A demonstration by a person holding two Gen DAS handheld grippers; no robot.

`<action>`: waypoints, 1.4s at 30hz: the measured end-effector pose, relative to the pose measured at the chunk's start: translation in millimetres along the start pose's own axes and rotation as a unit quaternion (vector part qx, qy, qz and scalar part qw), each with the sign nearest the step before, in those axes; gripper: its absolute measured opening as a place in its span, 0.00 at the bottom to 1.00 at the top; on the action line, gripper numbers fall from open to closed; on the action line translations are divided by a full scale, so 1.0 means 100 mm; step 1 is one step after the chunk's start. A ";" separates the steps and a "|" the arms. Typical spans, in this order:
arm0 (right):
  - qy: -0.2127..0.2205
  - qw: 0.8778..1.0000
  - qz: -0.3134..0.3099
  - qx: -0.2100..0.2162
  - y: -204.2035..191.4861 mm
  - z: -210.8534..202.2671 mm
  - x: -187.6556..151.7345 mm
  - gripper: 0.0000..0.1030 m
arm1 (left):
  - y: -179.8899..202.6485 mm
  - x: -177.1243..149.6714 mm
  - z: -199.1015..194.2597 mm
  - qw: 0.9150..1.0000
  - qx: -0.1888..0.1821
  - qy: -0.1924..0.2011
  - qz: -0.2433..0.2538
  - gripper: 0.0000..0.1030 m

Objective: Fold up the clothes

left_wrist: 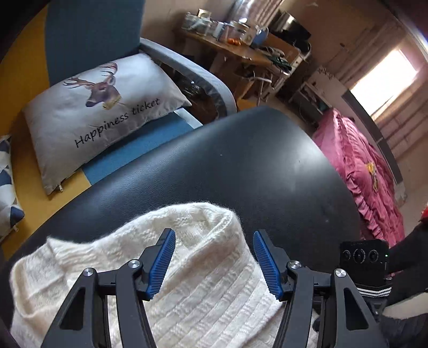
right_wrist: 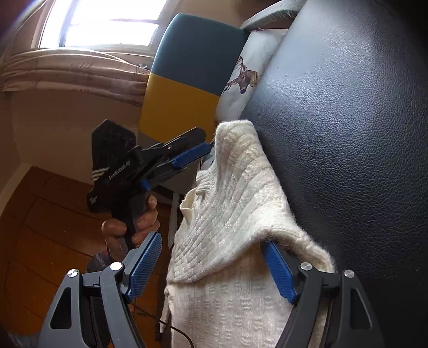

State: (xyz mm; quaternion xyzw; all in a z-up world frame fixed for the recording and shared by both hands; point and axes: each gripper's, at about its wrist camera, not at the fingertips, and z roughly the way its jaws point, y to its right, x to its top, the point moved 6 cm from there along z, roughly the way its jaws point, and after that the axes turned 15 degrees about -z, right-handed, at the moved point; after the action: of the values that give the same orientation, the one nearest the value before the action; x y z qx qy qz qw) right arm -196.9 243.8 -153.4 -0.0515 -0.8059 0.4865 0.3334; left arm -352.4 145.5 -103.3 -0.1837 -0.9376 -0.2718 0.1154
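A cream knit sweater (left_wrist: 203, 281) lies bunched on a black leather surface (left_wrist: 240, 160). My left gripper (left_wrist: 214, 233) hovers open just above it, its blue pads (left_wrist: 163, 265) spread wide with nothing between them. In the right wrist view the sweater (right_wrist: 230, 203) runs along the leather surface (right_wrist: 347, 133). My right gripper (right_wrist: 211, 241) is open and straddles a folded edge, with the tip of its right finger (right_wrist: 278, 270) tucked under the fold. The left gripper (right_wrist: 204, 140), held by a hand (right_wrist: 144, 222), sits at the sweater's far end.
A white deer-print pillow (left_wrist: 101, 107) rests on a blue and yellow sofa (left_wrist: 93, 32) behind the surface. A cluttered wooden desk (left_wrist: 232, 48) and a pink bedspread (left_wrist: 361, 174) lie beyond. There is a bright window (right_wrist: 107, 21) and a wooden floor (right_wrist: 40, 227).
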 end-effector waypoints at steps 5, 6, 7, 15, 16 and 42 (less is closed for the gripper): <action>0.000 0.999 -0.027 -0.022 -0.04 0.04 0.06 0.76 | 0.00 0.03 0.22 0.999 -0.034 -0.040 0.005 0.60; 0.003 0.999 -0.030 -0.025 -0.04 0.05 0.08 0.76 | -0.01 0.03 0.26 0.998 -0.039 -0.051 0.004 0.60; 0.005 0.999 -0.032 -0.028 -0.04 0.06 0.09 0.76 | -0.01 0.02 0.29 0.997 -0.049 -0.063 0.003 0.57; 0.018 0.993 -0.079 -0.091 -0.02 0.09 0.00 0.66 | 0.16 0.02 0.30 0.995 -0.092 -0.033 0.037 0.07; 0.016 0.991 -0.082 -0.104 -0.01 0.09 -0.02 0.64 | 0.11 0.05 0.30 0.996 -0.085 -0.013 0.029 0.06; -0.075 0.950 -0.252 -0.167 -0.43 0.37 0.36 0.60 | -0.80 -0.87 -0.52 0.983 0.014 0.133 -0.125 0.14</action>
State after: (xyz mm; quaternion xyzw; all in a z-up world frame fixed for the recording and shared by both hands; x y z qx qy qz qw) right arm -236.3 209.0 -111.9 0.1347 -0.8853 0.2475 0.3700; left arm -299.6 29.7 -125.0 -0.0262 -0.9333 -0.2925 0.2065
